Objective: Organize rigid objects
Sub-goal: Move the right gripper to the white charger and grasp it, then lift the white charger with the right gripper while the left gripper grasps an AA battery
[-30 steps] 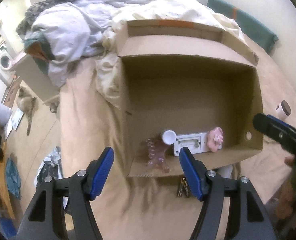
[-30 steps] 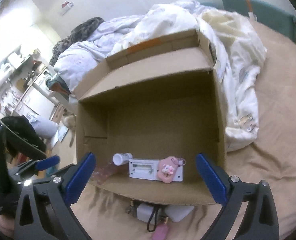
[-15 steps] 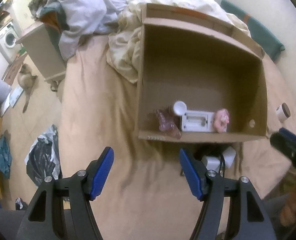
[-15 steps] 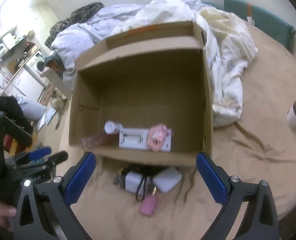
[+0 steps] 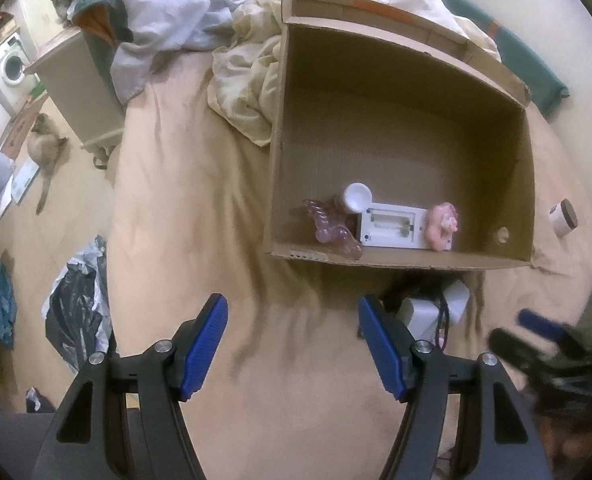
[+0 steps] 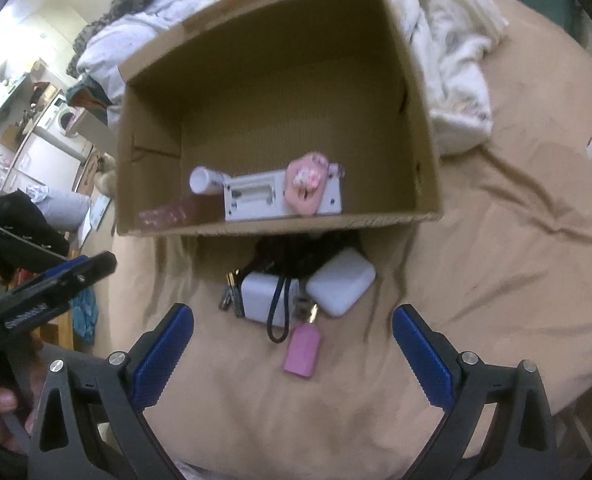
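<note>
Box point(image 6: 280, 224) wall fronts chargers point(image 6: 339, 282) | duvet beside | both tongs point(image 5: 292, 320) point(image 6: 294, 332) agape, empty

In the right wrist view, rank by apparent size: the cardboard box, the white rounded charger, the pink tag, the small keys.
1. cardboard box
2. white rounded charger
3. pink tag
4. small keys, partly hidden by the white adapter, so that last place is unsure.

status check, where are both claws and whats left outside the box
Both claws open, empty: left claw, right claw above the bedsheet. White charger, white case, pink tag lie outside the cardboard box. Nothing blocking.
</note>
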